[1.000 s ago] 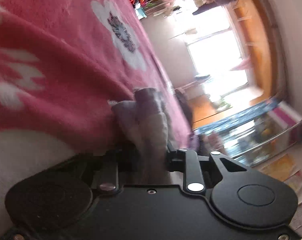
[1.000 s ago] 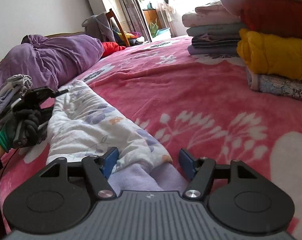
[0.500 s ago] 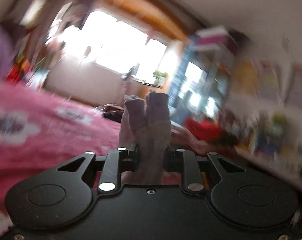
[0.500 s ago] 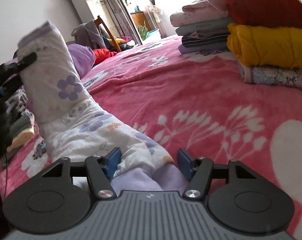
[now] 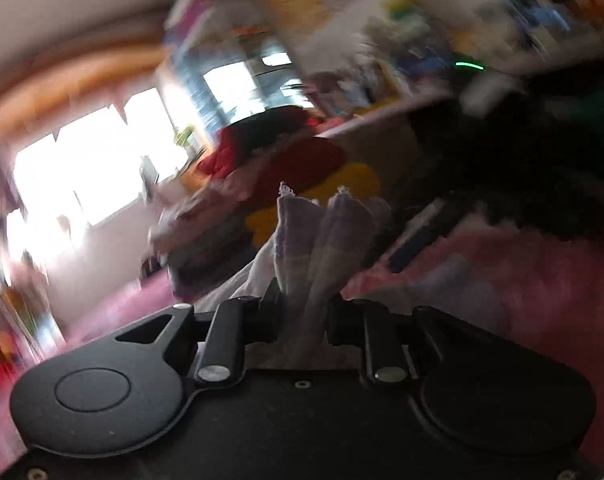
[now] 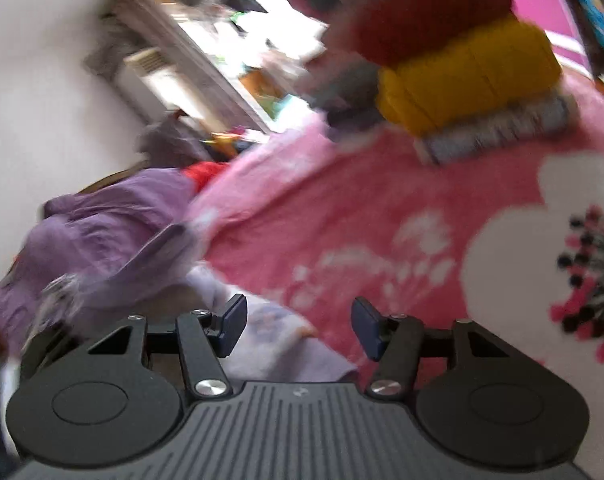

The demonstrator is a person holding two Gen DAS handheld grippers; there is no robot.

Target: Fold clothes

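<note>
The left gripper (image 5: 304,312) clamps a bunched lavender garment (image 5: 322,240); the right gripper (image 6: 297,326) gapes over its near floral end (image 6: 277,340). No legible writing.

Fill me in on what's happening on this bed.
A person is folding clothes with two handheld grippers. The left gripper is shut on a bunched end of a pale lilac floral garment. The right gripper has its jaws open over that garment's other end on the pink blanket. Folded clothes are stacked behind.
</note>
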